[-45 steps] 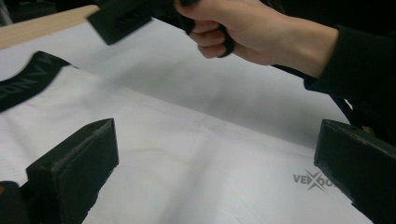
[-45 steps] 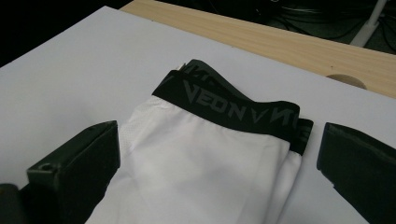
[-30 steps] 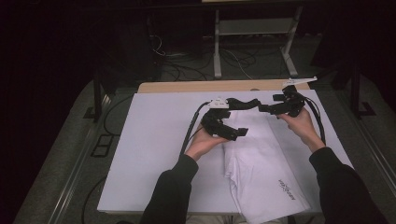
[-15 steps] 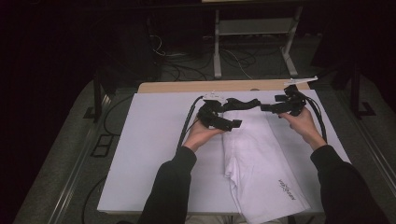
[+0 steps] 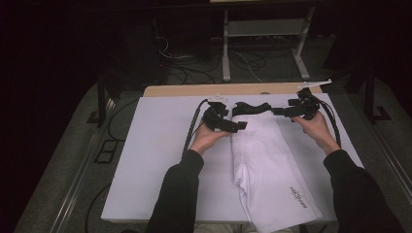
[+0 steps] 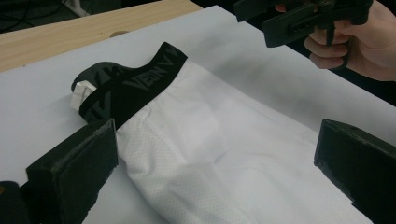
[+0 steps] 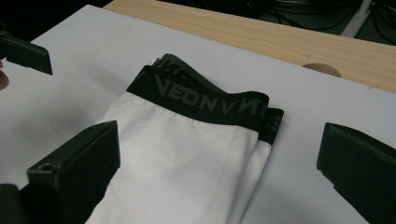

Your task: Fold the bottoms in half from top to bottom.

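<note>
White shorts (image 5: 269,165) with a black lettered waistband (image 5: 251,108) lie folded lengthwise on the white table cover (image 5: 150,145), waistband at the far end. My left gripper (image 5: 238,127) hovers open at the shorts' left edge just below the waistband. My right gripper (image 5: 278,111) is open beside the waistband's right end. The left gripper view shows the waistband (image 6: 128,86) with a white tag (image 6: 80,95), the white fabric (image 6: 205,154) between the jaws, and the other gripper (image 6: 299,18) beyond. In the right gripper view the waistband (image 7: 205,100) and folded fabric (image 7: 182,163) lie ahead of open jaws.
A bare wooden table strip (image 5: 233,90) runs along the cover's far edge, with a round hole (image 7: 322,70) in it. Cables and a metal stand (image 5: 262,43) sit on the dark floor behind. The shorts' hem (image 5: 291,213) reaches the table's near edge.
My left gripper has moved away from me and rightward, up along the shorts' left edge toward the waistband. The right gripper has barely shifted.
</note>
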### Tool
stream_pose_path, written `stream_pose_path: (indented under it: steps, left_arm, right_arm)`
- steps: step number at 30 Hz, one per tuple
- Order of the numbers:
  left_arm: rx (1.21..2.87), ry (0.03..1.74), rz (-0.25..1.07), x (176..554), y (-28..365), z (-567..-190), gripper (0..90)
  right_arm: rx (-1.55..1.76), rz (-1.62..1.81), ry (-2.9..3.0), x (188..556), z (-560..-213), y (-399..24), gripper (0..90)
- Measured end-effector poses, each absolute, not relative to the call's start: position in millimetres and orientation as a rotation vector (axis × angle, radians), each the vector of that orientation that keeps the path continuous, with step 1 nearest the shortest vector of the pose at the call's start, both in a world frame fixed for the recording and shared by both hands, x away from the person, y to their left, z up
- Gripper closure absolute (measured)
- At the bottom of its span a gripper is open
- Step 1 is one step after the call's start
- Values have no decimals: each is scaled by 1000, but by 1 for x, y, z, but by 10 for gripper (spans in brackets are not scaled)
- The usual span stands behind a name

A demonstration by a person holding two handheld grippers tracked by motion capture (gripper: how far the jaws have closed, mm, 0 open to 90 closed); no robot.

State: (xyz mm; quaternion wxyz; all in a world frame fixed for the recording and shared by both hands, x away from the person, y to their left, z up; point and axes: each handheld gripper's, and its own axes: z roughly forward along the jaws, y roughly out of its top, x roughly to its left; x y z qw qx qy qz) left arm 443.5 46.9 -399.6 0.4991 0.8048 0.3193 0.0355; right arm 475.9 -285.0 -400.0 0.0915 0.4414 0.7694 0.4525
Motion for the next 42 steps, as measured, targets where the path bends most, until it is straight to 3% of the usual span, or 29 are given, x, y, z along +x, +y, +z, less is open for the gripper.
stream_pose_path:
  steps: [42]
  left_arm:
    - [1884, 1004, -108, 475, 50, -449, 20]
  right_arm:
    - [1514, 1224, 2409, 491, -434, -286, 0]
